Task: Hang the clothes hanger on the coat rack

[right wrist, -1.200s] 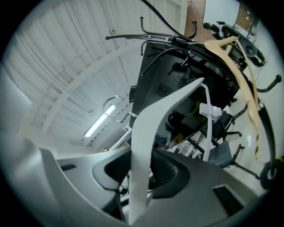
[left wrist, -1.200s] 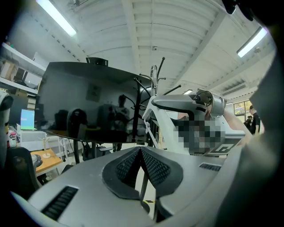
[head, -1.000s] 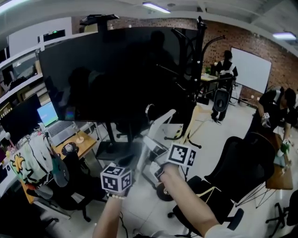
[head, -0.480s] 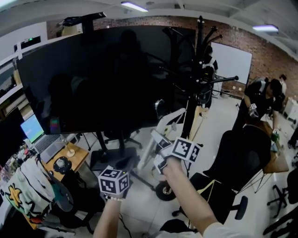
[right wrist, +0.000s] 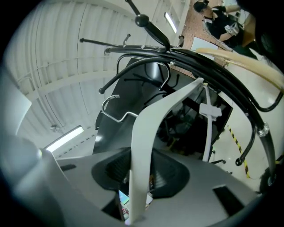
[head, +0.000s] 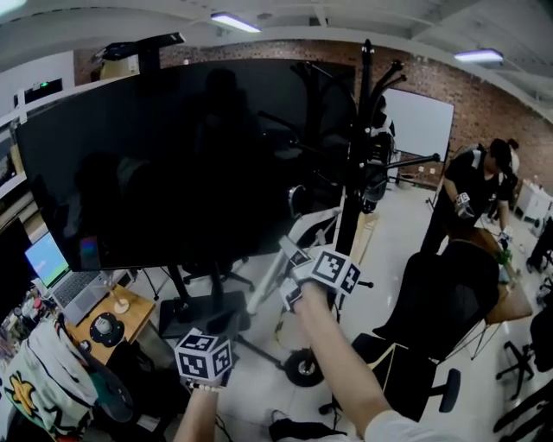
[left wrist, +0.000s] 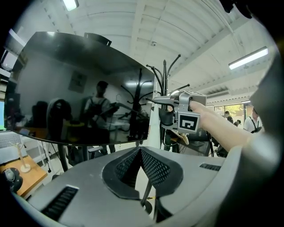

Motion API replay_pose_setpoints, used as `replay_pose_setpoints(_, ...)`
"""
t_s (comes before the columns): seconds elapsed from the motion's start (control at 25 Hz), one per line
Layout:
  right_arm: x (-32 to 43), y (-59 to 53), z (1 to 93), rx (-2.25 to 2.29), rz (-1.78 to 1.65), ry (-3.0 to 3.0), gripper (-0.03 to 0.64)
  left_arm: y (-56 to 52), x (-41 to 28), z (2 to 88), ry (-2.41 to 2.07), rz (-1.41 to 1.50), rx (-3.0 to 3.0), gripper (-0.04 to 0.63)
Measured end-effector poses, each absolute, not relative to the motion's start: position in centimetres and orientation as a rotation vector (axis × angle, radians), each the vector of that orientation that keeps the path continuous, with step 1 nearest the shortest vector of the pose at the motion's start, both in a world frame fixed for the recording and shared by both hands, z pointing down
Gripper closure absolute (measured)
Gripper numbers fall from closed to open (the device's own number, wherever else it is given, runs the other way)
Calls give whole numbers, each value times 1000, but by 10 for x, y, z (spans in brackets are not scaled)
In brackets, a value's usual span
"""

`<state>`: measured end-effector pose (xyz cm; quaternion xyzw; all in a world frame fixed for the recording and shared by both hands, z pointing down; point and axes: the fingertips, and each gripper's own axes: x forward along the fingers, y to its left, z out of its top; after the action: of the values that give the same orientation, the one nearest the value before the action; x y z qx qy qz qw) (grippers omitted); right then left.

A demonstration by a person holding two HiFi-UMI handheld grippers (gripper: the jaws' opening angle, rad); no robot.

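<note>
I can read no words, numbers or brand names anywhere. The marker cube (head: pixel 204 355) on my left gripper (left wrist: pixel 140 151) and the one on my right gripper (right wrist: pixel 146 170) carry only black-and-white square codes. The laptop screen (head: pixel 47 259) is too small to read.

This is an open-plan office that doubles as a lab space. A very large black screen (head: pixel 190 164) on a wheeled stand fills the middle of the room. To its left, an open laptop (head: pixel 60 280) sits on a wooden tabletop (head: pixel 131 304). Black swivel office chairs (head: pixel 441 298) stand about on a pale hard floor (head: pixel 393 233). The back wall is bare brick (head: pixel 488 108) and carries a whiteboard (head: pixel 419 125). Long strip lights (head: pixel 235 22) run across a white ceiling. A person (head: pixel 471 186) stands at a desk on the right, and a black coat rack (head: pixel 352 181) rises beside the screen.
</note>
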<state>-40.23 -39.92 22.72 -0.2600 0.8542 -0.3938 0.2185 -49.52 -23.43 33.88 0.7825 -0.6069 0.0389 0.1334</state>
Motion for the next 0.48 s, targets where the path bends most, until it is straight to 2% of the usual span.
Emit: replay_pose_setpoints(0.48, -384, -504, 231, -819, -1103, 2207, 466, -311, -509, 334, -1726, 130, 2326, 597)
